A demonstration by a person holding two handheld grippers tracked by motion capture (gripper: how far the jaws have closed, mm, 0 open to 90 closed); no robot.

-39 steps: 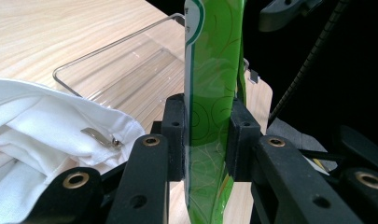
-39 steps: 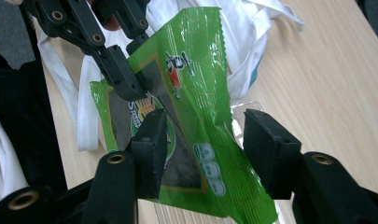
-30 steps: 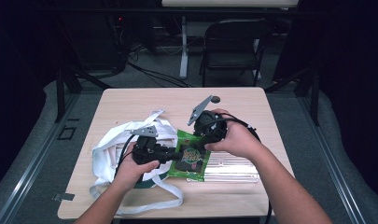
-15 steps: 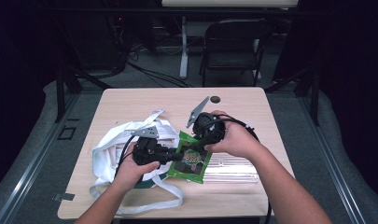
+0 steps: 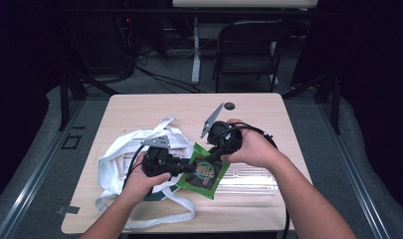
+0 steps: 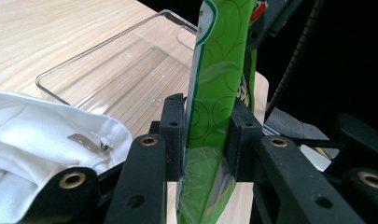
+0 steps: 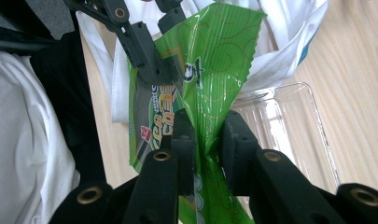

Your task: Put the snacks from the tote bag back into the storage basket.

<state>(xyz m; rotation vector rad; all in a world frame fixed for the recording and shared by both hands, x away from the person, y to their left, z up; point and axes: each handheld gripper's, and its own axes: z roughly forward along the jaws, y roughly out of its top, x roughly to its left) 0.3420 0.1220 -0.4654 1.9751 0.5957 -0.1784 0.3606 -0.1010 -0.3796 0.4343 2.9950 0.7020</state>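
Green packet [image 5: 205, 172] held between both grippers: left gripper [image 5: 188, 168] clamps its left edge, right gripper [image 5: 209, 160], jaws just closing, pinches its far edge.

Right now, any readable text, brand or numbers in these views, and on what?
Green snack packet: printed lettering on its front, crumpled and partly hidden by the jaws; no word reads for certain.
Same packet, high view: round logo, too small to read.
White cloth bag, clear plastic tray, table: no text.
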